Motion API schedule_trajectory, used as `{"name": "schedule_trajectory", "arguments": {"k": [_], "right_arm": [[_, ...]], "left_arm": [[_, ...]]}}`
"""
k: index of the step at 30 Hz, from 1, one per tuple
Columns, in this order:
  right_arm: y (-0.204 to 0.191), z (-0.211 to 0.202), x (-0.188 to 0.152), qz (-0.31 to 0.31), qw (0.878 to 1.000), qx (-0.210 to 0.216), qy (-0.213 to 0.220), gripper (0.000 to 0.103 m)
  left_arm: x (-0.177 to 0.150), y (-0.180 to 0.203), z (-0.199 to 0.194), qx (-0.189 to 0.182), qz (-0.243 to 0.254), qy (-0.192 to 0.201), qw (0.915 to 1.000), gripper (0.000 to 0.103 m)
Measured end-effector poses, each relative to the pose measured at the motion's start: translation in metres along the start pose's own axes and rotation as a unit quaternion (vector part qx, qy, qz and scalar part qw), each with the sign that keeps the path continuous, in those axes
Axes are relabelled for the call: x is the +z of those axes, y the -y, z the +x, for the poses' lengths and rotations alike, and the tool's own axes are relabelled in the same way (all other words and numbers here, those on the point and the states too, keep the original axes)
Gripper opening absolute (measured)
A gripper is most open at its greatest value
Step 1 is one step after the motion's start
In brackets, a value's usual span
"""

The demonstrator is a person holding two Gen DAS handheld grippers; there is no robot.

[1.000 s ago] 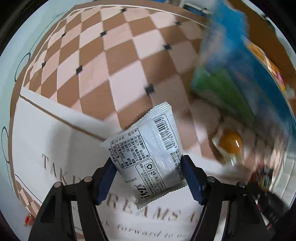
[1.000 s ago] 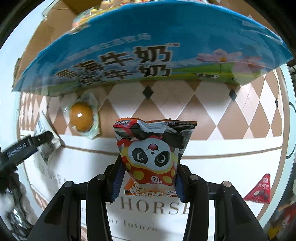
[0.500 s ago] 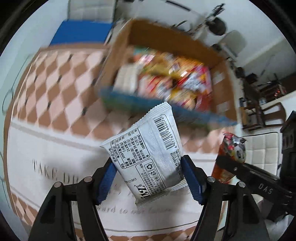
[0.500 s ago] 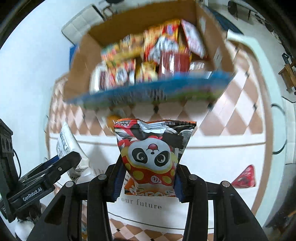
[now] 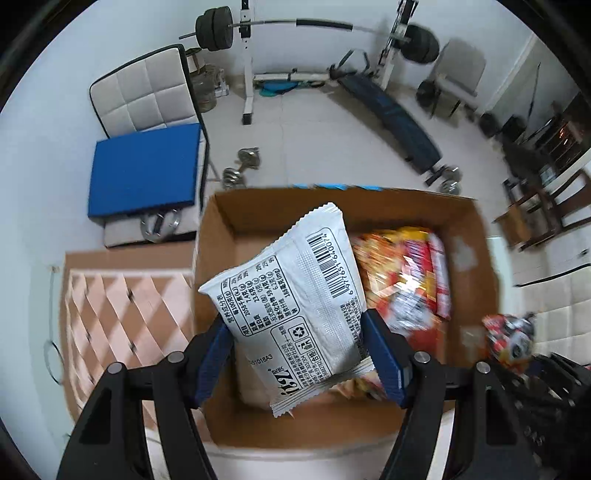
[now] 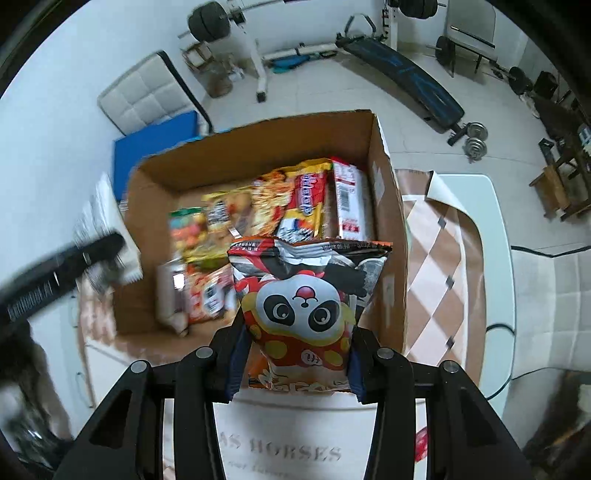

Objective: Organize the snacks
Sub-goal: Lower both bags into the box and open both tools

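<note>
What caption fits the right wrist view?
Right hand-held gripper holds a panda snack bag above an open cardboard box partly filled with snack packets.

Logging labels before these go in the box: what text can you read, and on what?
"6977651640074": barcode on the white packet in the left gripper.
"51018A3": same packet, first character hidden.
"S HORSES": tablecloth, cut off.
Panda packet in the right gripper, snacks in the cardboard box: print too blurred.

A room in a home doubling as a gym: a loaded barbell (image 5: pixel 295 24) rests on a white rack, a blue sit-up bench (image 5: pixel 391 110) and dumbbells (image 5: pixel 242 162) lie on the pale tiled floor, beside padded dining chairs (image 5: pixel 147 96).
</note>
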State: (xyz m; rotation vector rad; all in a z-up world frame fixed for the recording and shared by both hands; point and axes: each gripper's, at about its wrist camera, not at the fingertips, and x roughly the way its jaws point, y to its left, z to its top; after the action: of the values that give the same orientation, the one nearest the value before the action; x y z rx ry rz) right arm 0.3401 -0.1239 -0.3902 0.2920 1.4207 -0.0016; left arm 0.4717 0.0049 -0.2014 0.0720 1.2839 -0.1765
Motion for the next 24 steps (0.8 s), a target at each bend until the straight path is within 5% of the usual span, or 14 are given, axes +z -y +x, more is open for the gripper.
{"name": "schedule_trajectory", "arguments": {"k": [13, 15, 16, 17, 24], "right_arm": [[0.020, 0.075, 0.036, 0.032, 0.996, -0.043, -0.068, 0.049], [0.020, 0.083, 0.037, 0.031, 0.995, -0.049, -0.084, 0.062], [0.019, 0.085, 0.036, 0.028, 0.995, -0.049, -0.087, 0.084], [0.018, 0.086, 0.036, 0.026, 0.995, -0.047, -0.086, 0.091], [0.014, 0.081, 0.032, 0.032, 0.996, -0.027, -0.078, 0.091]], "left_arm": [[0.049, -0.020, 0.086, 0.073, 0.004, -0.083, 0.9939, 0.069], [0.052, -0.023, 0.089, 0.069, -0.008, -0.090, 0.9935, 0.070], [0.053, -0.024, 0.090, 0.067, -0.014, -0.095, 0.9932, 0.072], [0.053, -0.025, 0.090, 0.065, -0.018, -0.097, 0.9930, 0.080], [0.042, -0.022, 0.074, 0.035, -0.028, -0.088, 0.9951, 0.091]]}}
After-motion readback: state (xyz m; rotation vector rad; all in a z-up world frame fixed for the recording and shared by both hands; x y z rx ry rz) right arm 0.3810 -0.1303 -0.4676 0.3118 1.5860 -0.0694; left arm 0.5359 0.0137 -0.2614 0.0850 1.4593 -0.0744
